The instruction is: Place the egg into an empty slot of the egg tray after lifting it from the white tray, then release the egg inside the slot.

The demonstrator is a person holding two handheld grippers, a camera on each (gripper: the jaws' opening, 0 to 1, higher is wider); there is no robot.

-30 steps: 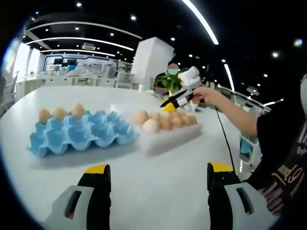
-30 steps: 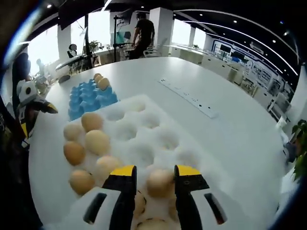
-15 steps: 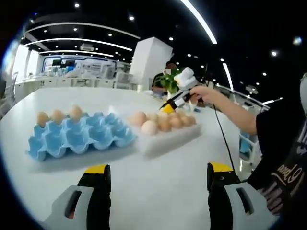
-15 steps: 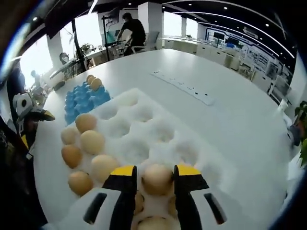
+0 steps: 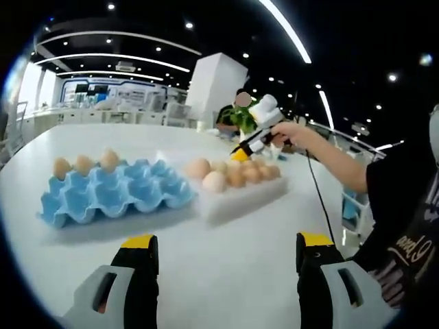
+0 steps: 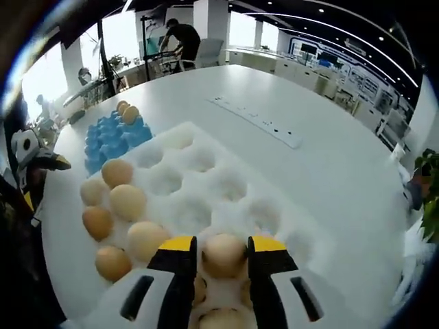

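Gripping an egg [image 6: 223, 252] between its yellow-tipped jaws, your right gripper [image 6: 222, 255] sits over the near end of the white tray [image 6: 226, 184]; the jaws are closed against the egg's two sides. Whether the egg is clear of its hollow, you cannot tell from the right gripper view.

Item, white tray: more eggs along its left side, most hollows bare, standing on the white table [image 6: 329, 171].

Item, blue tray [image 5: 113, 192]: just beside the white tray's far-left end in the right gripper view; three eggs in the row at its far edge, other slots empty.

Item, left gripper [image 5: 226, 257]: your jaws stand wide apart, holding nothing, above bare table near its front edge. In the left gripper view the blue tray is left, the white tray touching it on the right, your right gripper above the white tray's far right end.

Item, power strip [image 6: 255, 122]: flat on the table beyond the white tray.
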